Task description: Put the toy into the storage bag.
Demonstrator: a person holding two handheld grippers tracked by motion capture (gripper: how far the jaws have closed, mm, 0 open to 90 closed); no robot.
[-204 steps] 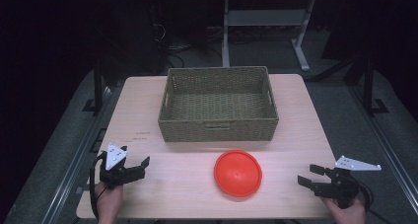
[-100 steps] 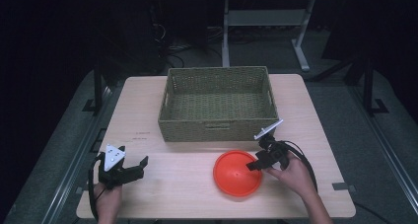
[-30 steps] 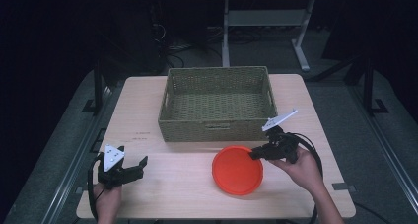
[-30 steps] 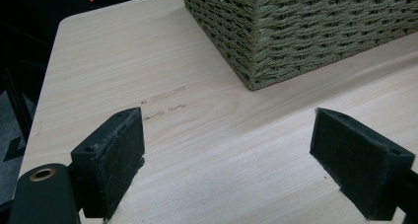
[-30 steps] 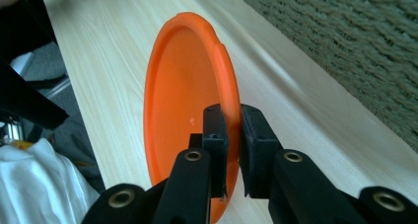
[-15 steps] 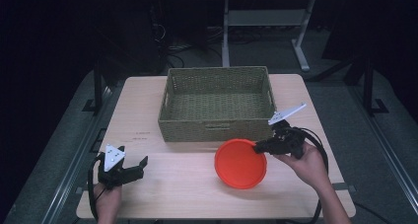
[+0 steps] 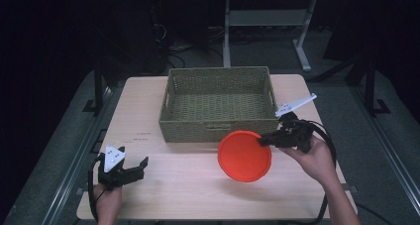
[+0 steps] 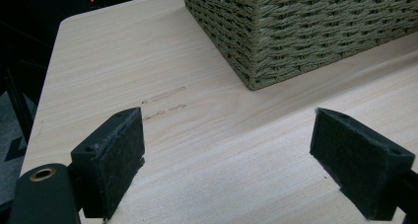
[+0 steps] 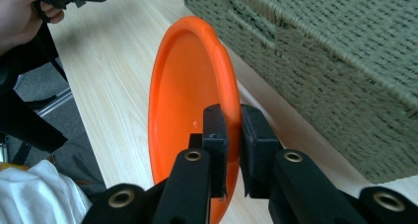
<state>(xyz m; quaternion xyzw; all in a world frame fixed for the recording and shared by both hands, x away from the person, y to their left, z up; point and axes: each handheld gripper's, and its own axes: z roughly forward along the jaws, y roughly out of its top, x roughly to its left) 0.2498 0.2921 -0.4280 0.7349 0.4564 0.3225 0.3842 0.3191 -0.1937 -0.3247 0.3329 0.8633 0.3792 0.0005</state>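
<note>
Lifted since a second ago, the orange plate (image 7: 244, 155) is tilting off the worktop (image 7: 188, 195), its 3 o'clock rim clamped in the right hand-held gripper (image 7: 261, 141), just before the wicker basket (image 7: 218, 131). At 8 o'clock, the left hand-held gripper (image 7: 141, 166) is resting with jaws apart. No writing is legible.

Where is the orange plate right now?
In the high view, the orange plate is right of centre, pinched by the right gripper, just before the woven basket.

Table (image 7: 198, 185) brightly lit from above, surroundings dark; pictures slightly soft.
</note>
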